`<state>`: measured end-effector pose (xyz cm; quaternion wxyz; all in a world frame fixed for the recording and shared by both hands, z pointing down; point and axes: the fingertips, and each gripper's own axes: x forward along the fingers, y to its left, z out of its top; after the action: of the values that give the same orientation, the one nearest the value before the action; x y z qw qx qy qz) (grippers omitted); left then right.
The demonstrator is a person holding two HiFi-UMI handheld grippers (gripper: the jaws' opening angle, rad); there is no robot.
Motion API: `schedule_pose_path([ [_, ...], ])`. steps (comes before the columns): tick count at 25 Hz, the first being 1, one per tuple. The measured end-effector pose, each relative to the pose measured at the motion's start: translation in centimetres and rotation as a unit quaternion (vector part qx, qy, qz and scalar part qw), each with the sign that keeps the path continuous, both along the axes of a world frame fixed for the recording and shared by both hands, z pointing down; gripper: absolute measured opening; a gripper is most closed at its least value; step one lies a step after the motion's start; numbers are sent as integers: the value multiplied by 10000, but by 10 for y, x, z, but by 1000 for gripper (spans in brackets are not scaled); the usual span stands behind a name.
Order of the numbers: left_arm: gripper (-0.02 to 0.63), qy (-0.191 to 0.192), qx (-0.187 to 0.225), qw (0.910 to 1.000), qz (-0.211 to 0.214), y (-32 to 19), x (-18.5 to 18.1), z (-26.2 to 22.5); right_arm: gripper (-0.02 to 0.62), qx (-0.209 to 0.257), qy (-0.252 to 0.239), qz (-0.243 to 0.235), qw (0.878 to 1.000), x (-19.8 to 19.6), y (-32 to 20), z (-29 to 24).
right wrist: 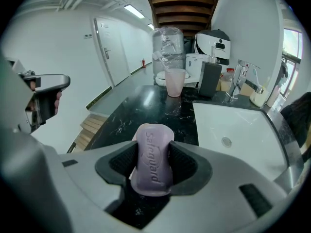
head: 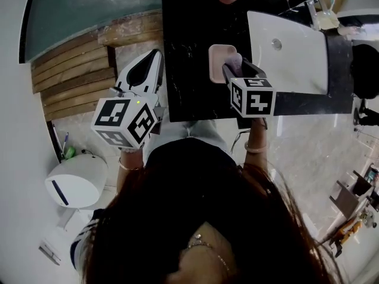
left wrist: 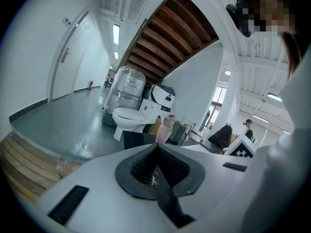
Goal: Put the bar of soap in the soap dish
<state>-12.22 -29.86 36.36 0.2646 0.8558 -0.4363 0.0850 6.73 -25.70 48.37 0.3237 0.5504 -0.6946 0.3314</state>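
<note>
The bar of soap (right wrist: 152,160), lilac with raised lettering, sits upright between the pads of the right gripper (right wrist: 153,165). The jaws stand wide and press on its two long sides. In the head view the soap (head: 235,58) shows at the right-hand edge of the pink soap dish (head: 217,64); whether it touches the dish cannot be told.

The dish rests on the black marble counter (head: 189,40), well in from its near edge. Just right of it the white basin (head: 296,52) is let into the counter, with a faucet (right wrist: 241,79) at its far side. Farther back on the counter stand a pink cup (right wrist: 175,82) and a black dispenser (right wrist: 210,79), both well apart from the dish. Nothing lies between the soap and the dish.

The left gripper (head: 156,57) hangs to the left of the counter, over the floor beside the wooden boards (head: 71,78). Its jaws are together at the tips with nothing between them (left wrist: 156,150). Beyond them a white toilet (left wrist: 129,116) stands on the far floor.
</note>
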Motion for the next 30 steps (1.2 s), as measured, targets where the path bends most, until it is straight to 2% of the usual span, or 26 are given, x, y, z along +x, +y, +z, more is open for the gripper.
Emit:
schedule_pose_path([
  [11, -5, -95, -40, 9996, -279, 5, -23, 3, 206, -74, -82, -63, 9999, -9, -17, 12],
  [30, -5, -221, -144, 9980, -569, 18, -40, 9, 206, -444, -35, -162, 9989, -18, -22, 37],
])
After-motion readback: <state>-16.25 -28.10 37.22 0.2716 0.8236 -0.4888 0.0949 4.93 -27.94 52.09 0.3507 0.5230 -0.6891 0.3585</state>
